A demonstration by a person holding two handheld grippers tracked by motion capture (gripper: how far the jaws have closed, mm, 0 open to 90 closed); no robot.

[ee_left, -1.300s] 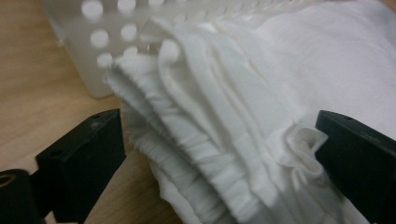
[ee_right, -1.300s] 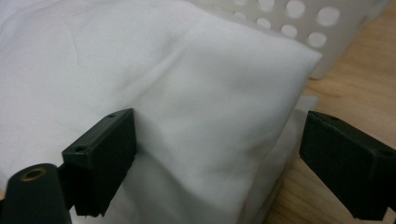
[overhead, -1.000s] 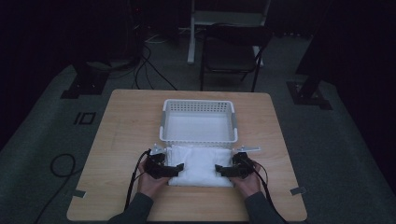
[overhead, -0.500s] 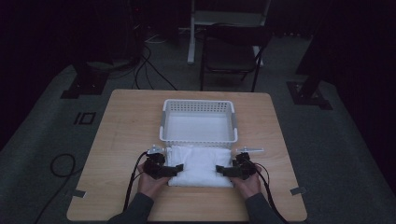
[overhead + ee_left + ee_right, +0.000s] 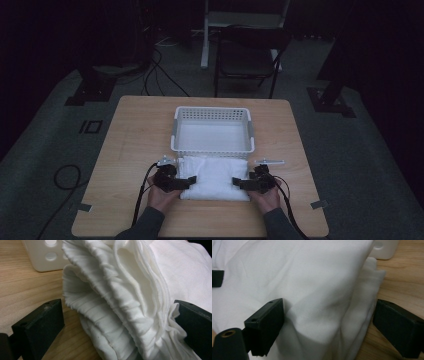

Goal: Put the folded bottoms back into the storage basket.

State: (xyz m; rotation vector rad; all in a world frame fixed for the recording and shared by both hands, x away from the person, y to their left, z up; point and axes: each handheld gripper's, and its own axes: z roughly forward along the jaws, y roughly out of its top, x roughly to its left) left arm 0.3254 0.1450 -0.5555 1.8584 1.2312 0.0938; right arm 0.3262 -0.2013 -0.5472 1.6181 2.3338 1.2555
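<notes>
Both grippers have edged inward. Left gripper (image 5: pixel 186 183) and right gripper (image 5: pixel 240 183) straddle, jaws apart, the soft, light folded white cloth (image 5: pixel 214 177); grip its thick left and right edges.

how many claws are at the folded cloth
2: the left claw at the white folded cloth's left end, the right claw at its right end, jaws open around the edges.

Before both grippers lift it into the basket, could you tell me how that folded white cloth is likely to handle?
The folded white cloth will probably sag between the left gripper and right gripper, being soft. Its loose layered edges may splay open. It looks light, so the open fingers should manage it.
</notes>
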